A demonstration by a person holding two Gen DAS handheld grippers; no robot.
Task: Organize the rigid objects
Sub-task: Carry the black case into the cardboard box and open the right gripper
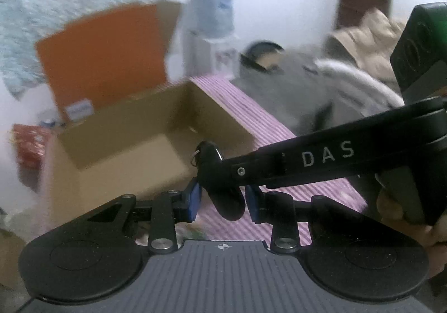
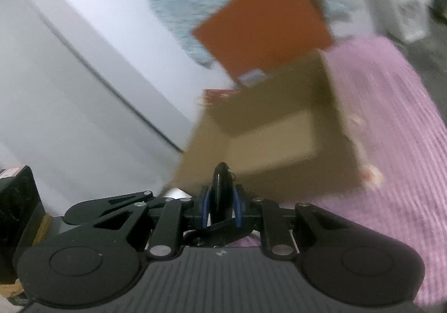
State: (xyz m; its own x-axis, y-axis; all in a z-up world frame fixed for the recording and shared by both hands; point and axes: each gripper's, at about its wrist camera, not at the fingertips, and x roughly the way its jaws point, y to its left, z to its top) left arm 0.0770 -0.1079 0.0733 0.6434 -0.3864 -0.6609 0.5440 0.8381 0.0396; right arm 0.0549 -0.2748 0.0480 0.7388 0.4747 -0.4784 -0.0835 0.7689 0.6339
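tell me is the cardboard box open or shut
Open: the cardboard box has its orange lid flap standing up behind it, and both views look into its bare brown interior.

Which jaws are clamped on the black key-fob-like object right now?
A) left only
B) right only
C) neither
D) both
B. The right gripper has its jaws pressed against the black object, while the left gripper sits wider, with gaps visible on both sides of it, in front of the open cardboard box.
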